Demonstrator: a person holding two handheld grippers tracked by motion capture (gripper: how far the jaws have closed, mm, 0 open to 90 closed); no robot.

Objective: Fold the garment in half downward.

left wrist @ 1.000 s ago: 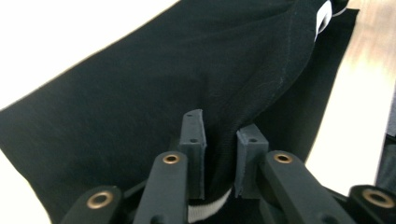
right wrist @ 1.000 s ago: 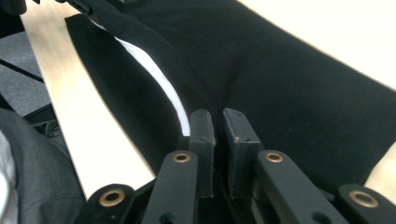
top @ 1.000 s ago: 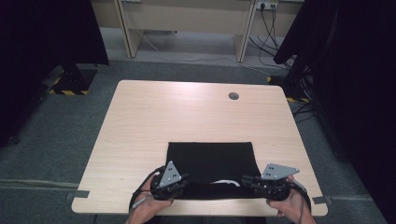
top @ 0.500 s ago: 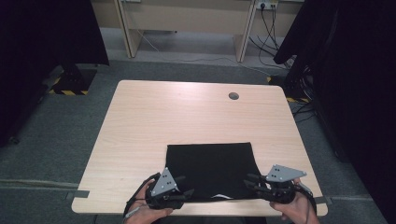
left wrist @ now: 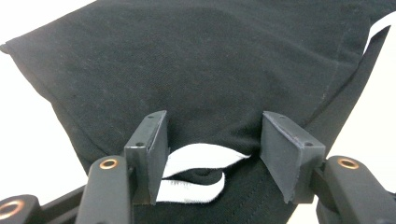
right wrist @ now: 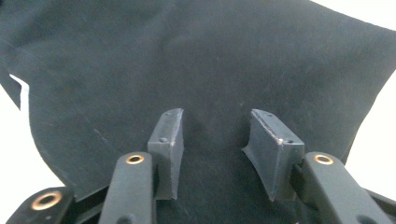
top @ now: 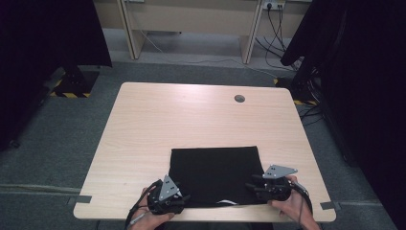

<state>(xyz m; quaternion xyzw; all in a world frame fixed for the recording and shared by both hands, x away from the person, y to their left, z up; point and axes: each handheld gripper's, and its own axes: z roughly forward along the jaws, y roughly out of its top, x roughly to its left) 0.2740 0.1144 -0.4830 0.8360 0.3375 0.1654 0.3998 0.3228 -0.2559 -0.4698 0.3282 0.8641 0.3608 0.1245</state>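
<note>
Both grippers sit low at the near edge of the table (top: 143,124), one at each near corner of a folded black cloth (top: 215,172). From above, the left gripper (top: 179,199) is held by a hand (top: 148,218) that comes up from the bottom edge, the grey three-cornered plate tilted on top and the jaws pointing inward toward the cloth's near left corner. The right gripper (top: 251,187) is held the same way by the other hand (top: 292,206), jaws turned inward at the near right corner, its plate lying flatter. Seen along the left gripper (left wrist: 212,154), the jaws stand wide apart with nothing pinched; the black cloth (left wrist: 201,70) spreads out ahead and beneath them, and a white strip (left wrist: 201,156) curls from a fold right between the two pads. Seen along the right gripper (right wrist: 212,149), the jaws are parted too, a little narrower, hovering over plain black cloth (right wrist: 187,60) with nothing between them; whether the tips touch the fabric I cannot tell. The cloth lies flat as a neat rectangle on the near half of the pale wooden table, its near edge just short of the table's edge, with a small round hole (top: 239,98) far off toward the back.
</note>
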